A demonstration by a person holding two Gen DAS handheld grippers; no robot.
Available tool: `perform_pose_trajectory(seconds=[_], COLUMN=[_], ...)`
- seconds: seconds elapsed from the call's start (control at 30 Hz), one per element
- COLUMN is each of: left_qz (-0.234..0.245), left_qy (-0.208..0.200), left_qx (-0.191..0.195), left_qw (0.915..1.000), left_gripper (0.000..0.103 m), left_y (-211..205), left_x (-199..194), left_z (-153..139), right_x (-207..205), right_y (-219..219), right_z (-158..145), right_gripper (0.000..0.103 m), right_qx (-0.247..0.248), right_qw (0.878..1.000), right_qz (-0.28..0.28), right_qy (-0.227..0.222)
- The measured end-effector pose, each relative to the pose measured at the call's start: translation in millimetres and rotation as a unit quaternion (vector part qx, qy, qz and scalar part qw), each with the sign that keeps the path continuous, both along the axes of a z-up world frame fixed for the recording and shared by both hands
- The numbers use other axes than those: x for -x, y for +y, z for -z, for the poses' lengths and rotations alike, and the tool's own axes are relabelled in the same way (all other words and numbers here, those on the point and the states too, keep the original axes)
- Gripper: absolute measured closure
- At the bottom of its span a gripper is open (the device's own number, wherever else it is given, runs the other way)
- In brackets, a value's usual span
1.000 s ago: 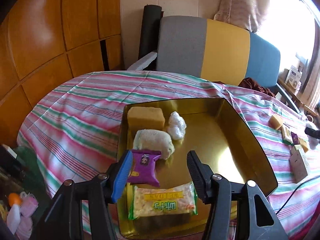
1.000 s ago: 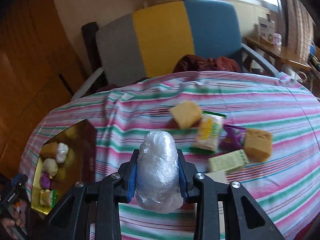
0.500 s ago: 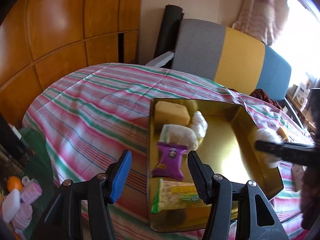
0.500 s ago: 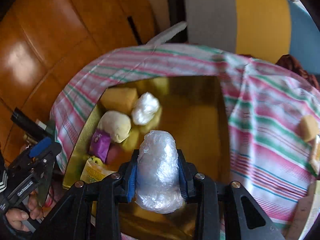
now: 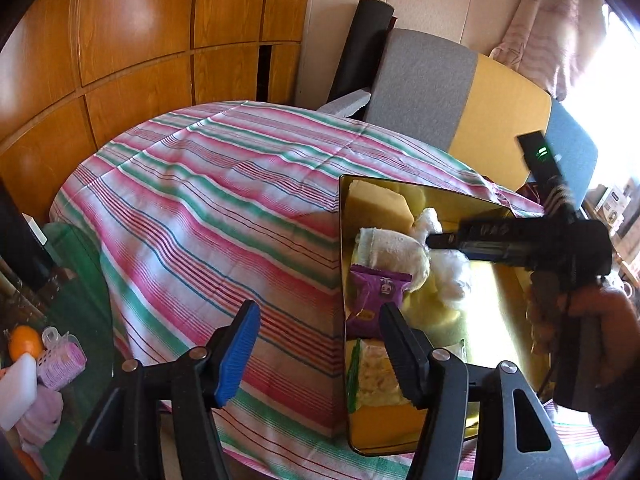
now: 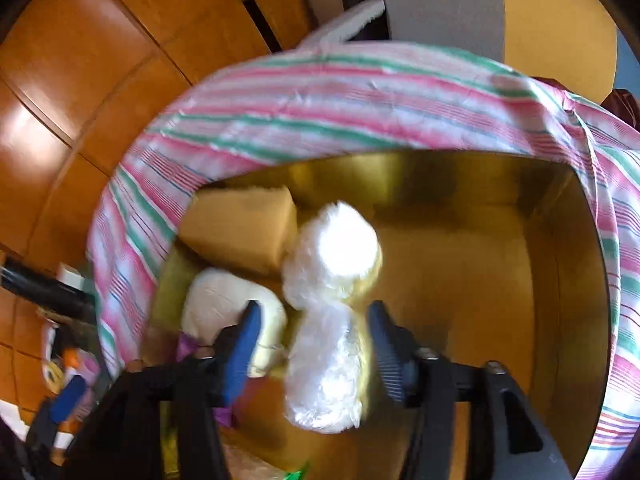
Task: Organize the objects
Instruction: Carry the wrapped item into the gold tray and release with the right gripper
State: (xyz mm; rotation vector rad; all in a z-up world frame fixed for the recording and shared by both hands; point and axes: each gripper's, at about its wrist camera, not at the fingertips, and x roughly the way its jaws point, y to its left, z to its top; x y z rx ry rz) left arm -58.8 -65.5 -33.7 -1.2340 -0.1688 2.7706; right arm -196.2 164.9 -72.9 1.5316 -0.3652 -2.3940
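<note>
Plastic-wrapped white bundle, crinkled, glossy, between spread right tool fingers

The tray sits on the tablecloth, a chair behind. In the tray, the sponge lies farthest back, the bun before it, then the packet and the crackers nearest.

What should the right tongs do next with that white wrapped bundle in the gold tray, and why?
Probably lift the right tongs straight up, out of the gold tray. They stand open, with gaps either side of the white wrapped bundle, which lies on the tray floor.
</note>
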Motion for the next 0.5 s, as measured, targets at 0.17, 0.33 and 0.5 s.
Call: perform_pose_trajectory(seconds=[0.17, 0.33, 0.5], left_qz=[0.004, 0.014, 0.022], left_qy=[0.001, 0.006, 0.015], left_qx=[0.0, 0.007, 0.014], left_qw=[1.0, 0.9999, 0.9995], left_gripper=[0.04, 0.04, 0.038], left_y=[5, 13, 20], left_x=[-1, -3, -8], left_z=[0, -4, -10], right_x=[-20, -46, -71], right_y=[16, 27, 35], right_z=[-11, -27, -45], right_gripper=[0.038, 0.038, 0.038], right_qx=[0.002, -0.015, -0.046], right_qw=[1.0, 0.999, 0.996], right_qz=[0.012, 0.023, 0.029], right_qy=[0.014, 0.047, 0.077])
